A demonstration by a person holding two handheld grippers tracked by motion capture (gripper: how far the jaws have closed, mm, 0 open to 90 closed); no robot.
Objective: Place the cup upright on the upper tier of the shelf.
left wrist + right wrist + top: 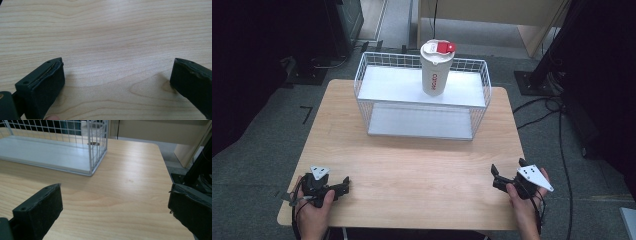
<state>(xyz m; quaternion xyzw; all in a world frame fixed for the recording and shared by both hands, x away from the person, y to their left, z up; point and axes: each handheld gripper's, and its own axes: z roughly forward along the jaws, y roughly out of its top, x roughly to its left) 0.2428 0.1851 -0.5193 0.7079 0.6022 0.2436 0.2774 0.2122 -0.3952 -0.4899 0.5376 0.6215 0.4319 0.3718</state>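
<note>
We see a white cup (435,74) with red lettering and a red lid tab, a white wire rack (422,98), a pale wood-grain desk (412,165), and black tongs (341,186).

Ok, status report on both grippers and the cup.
Left gripper and right gripper open, low at near table edge. Cup upright on upper shelf of wire rack, untouched. Bare table between; rack rim surrounds cup.

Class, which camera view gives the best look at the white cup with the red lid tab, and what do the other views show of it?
The high view: the white cup stands whole and upright on the wire rack's upper shelf. The right gripper view catches the rack's lower corner and the table, while the left gripper view looks down at bare tabletop.
</note>
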